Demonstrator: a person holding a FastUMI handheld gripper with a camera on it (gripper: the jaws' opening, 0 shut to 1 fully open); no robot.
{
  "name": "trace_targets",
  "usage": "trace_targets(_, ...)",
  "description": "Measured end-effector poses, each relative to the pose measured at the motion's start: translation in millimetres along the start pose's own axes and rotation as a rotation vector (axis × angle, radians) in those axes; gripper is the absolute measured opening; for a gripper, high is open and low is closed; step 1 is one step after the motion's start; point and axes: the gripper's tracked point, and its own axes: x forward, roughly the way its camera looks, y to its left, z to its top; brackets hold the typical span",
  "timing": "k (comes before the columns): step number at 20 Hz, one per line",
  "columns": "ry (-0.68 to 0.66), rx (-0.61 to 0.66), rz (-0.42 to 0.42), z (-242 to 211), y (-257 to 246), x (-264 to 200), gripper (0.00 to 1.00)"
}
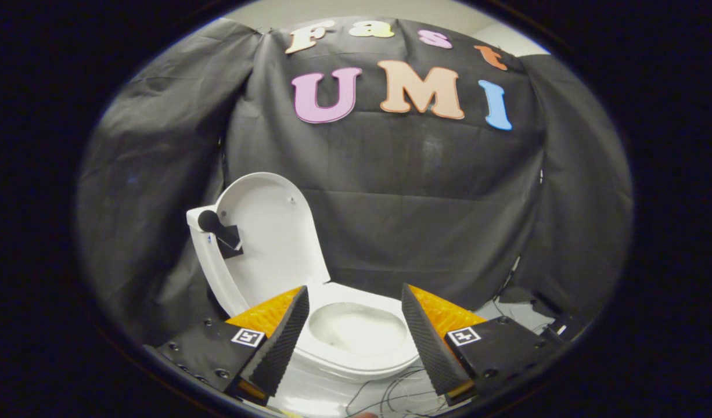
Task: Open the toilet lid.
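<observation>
The gripper point(355, 342) has its two fingers point(277, 342) spread wide apart, and they hold nothing. Through the gap between them the white toilet point(356, 348) is seen, standing just ahead of the fingers and a little lower.

The toilet lid point(272, 238) is already raised. It stands almost upright at the far left side of the bowl, leaning back toward the tank point(208, 261), and its pale inner side faces the camera. A small black handle point(219, 229) with a round knob is fixed to the left edge of the lid, near the top of the tank. The seat point(362, 357) lies flat on the bowl, and the oval opening shows between the two fingers.

Behind the toilet hangs the black cloth wall point(420, 203) of the booth, with folds at the left and at the right. On the pale floor point(309, 397) near the toilet, some thin dark wires point(391, 392) lie in loose loops, close to the right finger.
</observation>
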Motion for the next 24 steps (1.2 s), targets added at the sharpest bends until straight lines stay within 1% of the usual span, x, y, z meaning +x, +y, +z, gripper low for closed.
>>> trace_targets(1,-0.013,0.009,-0.009,4,-9,0,0.98)
trace_targets(3,-0.038,0.066,-0.019,2,-19,6,0.98)
trace_targets(6,-0.009,0.121,-0.026,-12,-25,7,0.99)
trace_targets(8,-0.002,0.127,-0.038,-19,-31,5,0.98)
trace_targets(11,-0.012,0.155,-0.026,-21,-30,6,0.97)
trace_targets(13,-0.03,0.152,-0.032,-23,-36,10,0.97)
trace_targets(15,-0.011,0.181,-0.03,-32,-40,16,0.97)
trace_targets(19,-0.046,0.146,-0.042,-23,-52,9,0.96)
trace_targets(24,-0.094,0.179,-0.097,-19,-80,4,0.96)
